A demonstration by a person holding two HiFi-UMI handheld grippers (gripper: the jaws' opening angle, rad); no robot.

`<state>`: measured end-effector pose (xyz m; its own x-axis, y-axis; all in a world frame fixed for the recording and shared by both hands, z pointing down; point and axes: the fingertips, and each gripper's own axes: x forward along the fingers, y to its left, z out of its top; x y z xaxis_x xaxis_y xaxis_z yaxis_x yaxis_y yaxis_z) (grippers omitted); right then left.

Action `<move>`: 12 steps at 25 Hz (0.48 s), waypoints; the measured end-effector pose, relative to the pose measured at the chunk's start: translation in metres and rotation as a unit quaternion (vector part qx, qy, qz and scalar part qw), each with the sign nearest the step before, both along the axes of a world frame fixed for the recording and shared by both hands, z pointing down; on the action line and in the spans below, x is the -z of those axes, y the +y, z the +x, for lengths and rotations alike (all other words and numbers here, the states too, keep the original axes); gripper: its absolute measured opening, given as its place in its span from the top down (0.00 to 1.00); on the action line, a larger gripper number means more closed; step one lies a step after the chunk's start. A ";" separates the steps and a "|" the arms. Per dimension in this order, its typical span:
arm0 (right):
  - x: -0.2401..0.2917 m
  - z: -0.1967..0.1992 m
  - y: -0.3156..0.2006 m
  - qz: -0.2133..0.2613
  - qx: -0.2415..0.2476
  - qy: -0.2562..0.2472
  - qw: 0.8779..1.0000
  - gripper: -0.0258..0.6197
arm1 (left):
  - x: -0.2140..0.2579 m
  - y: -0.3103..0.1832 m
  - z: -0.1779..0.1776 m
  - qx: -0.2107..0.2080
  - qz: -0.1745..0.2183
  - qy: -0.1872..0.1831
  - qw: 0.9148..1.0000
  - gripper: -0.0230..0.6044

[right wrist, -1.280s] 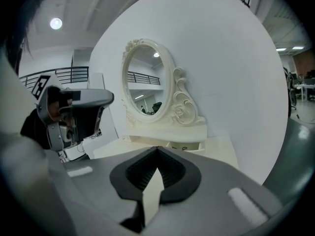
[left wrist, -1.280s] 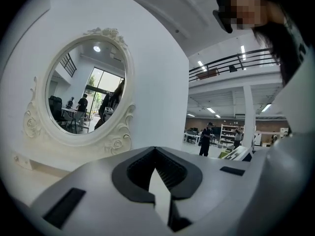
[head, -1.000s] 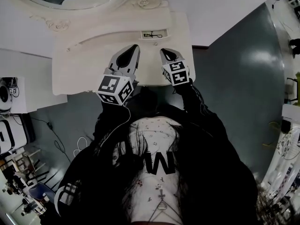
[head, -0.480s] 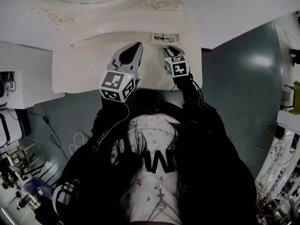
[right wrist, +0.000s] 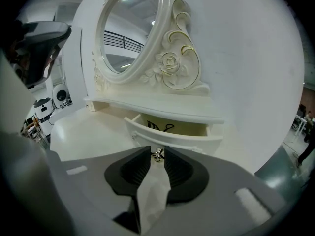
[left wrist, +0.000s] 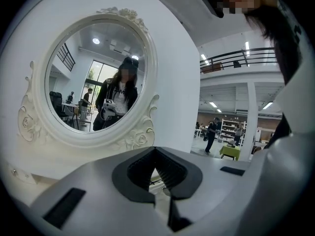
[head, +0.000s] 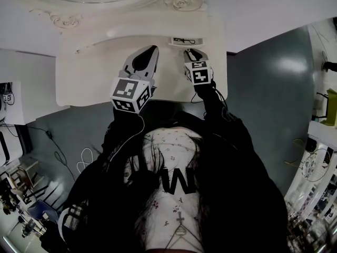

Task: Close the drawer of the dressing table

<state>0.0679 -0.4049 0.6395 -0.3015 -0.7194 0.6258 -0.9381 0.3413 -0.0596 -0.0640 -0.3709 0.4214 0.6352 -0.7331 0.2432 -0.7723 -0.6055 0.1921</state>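
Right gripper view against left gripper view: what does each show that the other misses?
Only the right gripper view: the small white open drawer, a dark looped item inside it, and its metal knob between the right gripper's closing jaws, not yet pinched. Only the left gripper view: the left gripper's shut, empty jaws and a person's reflection. Both: the oval mirror in a white carved-rose frame.

A glossy dark grey-blue floor (head: 274, 88) spreads out, and a thin white cable (head: 87, 159) loops across it at the left. Far off, a low green-topped table (left wrist: 230, 151) stands before white shelving racks (left wrist: 232, 128) — a walking person (left wrist: 212, 132) just beside.
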 end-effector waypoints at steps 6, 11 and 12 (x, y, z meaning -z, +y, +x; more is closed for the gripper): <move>-0.001 0.001 -0.017 -0.002 -0.008 -0.002 1.000 0.81 | 0.000 -0.008 -0.009 0.010 0.000 0.001 1.000 0.96; -0.001 0.002 -0.028 -0.002 -0.014 -0.001 1.000 0.81 | 0.000 -0.010 -0.016 0.017 -0.001 0.001 1.000 0.96; -0.001 0.002 -0.030 -0.002 -0.015 -0.001 1.000 0.81 | -0.001 -0.011 -0.017 0.018 -0.001 0.000 1.000 0.96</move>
